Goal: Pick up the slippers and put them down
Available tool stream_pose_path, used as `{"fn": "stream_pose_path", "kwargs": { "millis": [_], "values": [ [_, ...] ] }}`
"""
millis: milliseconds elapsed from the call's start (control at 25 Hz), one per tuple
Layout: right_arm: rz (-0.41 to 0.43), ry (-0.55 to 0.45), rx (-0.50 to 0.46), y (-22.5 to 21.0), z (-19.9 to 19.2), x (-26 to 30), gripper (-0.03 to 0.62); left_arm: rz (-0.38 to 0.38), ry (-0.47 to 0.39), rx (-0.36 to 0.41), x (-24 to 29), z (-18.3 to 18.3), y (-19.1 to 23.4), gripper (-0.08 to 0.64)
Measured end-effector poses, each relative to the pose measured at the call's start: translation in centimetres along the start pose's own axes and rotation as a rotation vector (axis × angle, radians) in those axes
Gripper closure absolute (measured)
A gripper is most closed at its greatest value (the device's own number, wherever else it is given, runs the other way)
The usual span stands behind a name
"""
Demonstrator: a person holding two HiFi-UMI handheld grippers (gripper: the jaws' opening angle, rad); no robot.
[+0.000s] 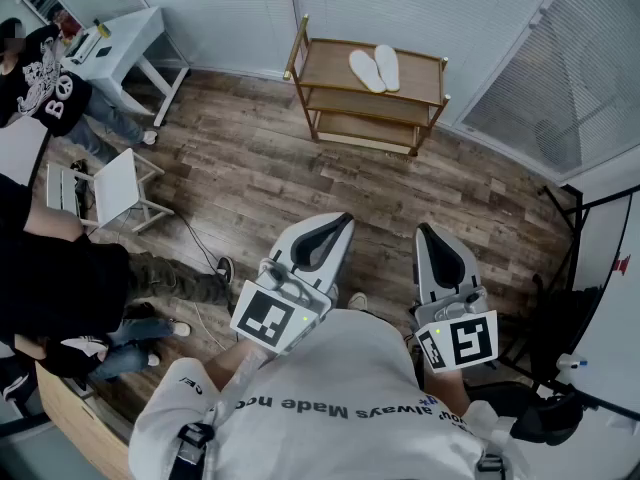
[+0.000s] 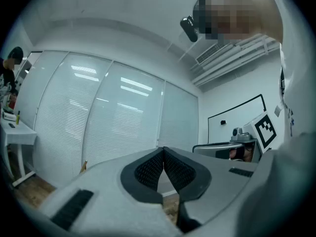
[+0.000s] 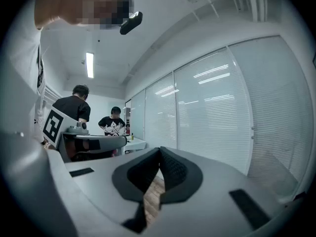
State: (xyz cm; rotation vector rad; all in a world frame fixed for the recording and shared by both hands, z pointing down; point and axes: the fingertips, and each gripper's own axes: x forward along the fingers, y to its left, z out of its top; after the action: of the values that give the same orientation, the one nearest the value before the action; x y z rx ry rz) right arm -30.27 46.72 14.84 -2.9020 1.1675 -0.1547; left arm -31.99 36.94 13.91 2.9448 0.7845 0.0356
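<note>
Jaws of both the left gripper (image 1: 322,238) and the right gripper (image 1: 440,256) are together, empty; two slippers (image 1: 375,69) lie on the shelf (image 1: 415,80).

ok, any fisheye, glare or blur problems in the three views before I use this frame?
Head view: sharp, evenly lit, mild wide-angle bend; the slippers on the shelf are small but clear. Left gripper view: strong fisheye, black corners, lamp reflections streaking the blinds. Right gripper view: same fisheye and streaks; the ceiling lamp is plain white glare.
</note>
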Motion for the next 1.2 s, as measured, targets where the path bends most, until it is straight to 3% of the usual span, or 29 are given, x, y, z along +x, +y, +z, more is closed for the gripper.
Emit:
{"fn": "stream_pose_path", "kwargs": {
  "millis": [120, 680, 1200],
  "values": [
    [-0.001, 0.006, -0.008, 0.4, 0.0, 0.4, 0.578, 0.0, 0.035, -0.002, -0.4, -0.7, 0.5, 0.549],
    [-0.016, -0.016, -0.009, 2.2, 0.5, 4.2, 0.575, 0.009, 0.002, -0.026, -1.5, -0.2, 5.0, 0.549],
    [0.003, -0.022, 0.026, -5.6, 0.5, 10.7, 0.577, 0.047, -0.006, -0.018, 7.3, -0.1, 9.5, 0.549]
  ]
}}
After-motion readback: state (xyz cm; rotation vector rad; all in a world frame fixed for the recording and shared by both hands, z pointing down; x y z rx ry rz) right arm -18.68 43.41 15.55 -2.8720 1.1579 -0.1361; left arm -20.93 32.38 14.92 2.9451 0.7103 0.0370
